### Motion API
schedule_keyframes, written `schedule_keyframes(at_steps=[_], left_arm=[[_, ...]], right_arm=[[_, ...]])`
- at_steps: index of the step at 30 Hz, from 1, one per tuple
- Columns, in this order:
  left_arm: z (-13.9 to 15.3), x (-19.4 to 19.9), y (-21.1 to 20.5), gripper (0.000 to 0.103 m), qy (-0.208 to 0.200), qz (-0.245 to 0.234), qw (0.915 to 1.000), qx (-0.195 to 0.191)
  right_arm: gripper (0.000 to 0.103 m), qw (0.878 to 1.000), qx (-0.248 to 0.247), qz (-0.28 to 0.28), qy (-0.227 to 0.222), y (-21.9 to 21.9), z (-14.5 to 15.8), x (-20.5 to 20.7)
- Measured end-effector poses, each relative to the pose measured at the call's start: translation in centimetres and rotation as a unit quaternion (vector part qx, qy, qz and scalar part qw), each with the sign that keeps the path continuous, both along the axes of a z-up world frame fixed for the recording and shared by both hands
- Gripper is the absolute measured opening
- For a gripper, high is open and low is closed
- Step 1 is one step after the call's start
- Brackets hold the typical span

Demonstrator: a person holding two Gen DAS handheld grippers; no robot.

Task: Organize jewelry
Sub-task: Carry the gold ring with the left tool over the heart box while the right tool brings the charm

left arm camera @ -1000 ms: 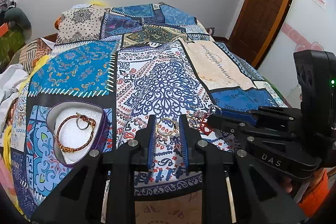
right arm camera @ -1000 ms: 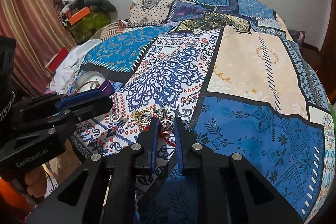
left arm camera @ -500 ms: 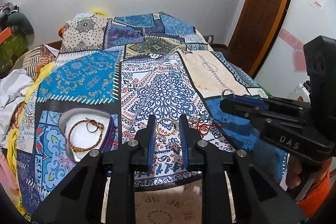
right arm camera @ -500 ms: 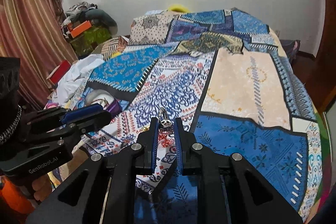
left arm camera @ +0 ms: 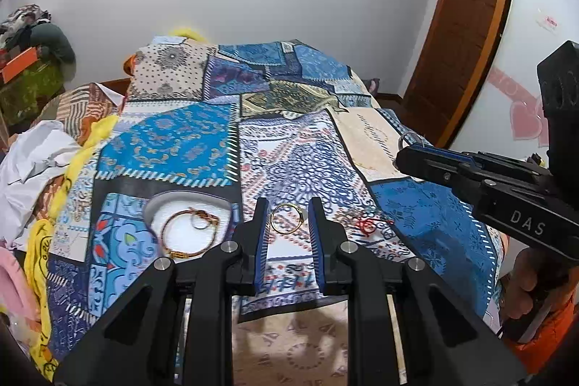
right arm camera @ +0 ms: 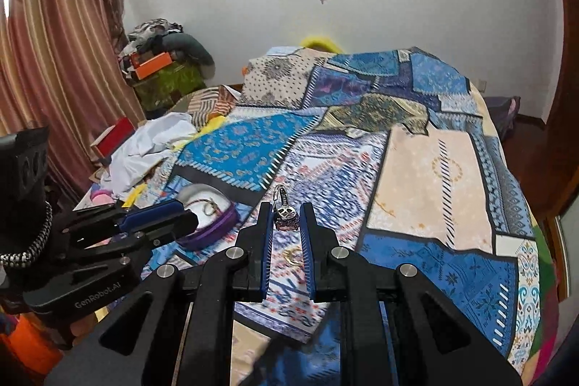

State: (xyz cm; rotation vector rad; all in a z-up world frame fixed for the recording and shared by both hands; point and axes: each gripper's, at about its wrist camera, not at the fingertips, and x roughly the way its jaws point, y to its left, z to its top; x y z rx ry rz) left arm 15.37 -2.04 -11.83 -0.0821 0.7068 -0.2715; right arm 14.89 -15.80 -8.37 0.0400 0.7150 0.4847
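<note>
Between the blue-padded jaws of the left gripper (left arm camera: 287,223) a thin gold ring (left arm camera: 287,219) is pinched, held above the patchwork bedspread (left arm camera: 173,147). The right gripper (right arm camera: 286,217) is clenched on a small silver charm with a clasp (right arm camera: 283,210), likewise clear of the bed. Left of the gold ring, a heart-shaped purple box with a white lining (left arm camera: 159,205) sits on the bedspread, containing a braided orange-brown bracelet (left arm camera: 188,234) and a small ring (left arm camera: 199,223). A red thread piece (left arm camera: 367,227) lies to the right.
</note>
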Motion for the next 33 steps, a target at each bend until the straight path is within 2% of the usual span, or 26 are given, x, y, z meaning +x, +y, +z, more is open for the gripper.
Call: schedule_keyframes(at_steps=[15,22,33], left_arm=[[-0.1,-0.2,5.6,0.02,-0.01,0.058,0.9982,-0.007],[-1.8,0.6,7.0,0.02,0.007,0.069,0.9975,-0.011],[-5.4,2.5,7.5,0.02,0.051,0.058,0.9969,-0.016]], right_arm=[[0.013,0.999,0.001,0.053,-0.014,5.6,0.7,0.7],[0.013,0.998,0.0,0.07,-0.003,7.6,-0.1,1.7],[0.013,0.994,-0.006,0.098,0.044,10.6,-3.0,4.1]])
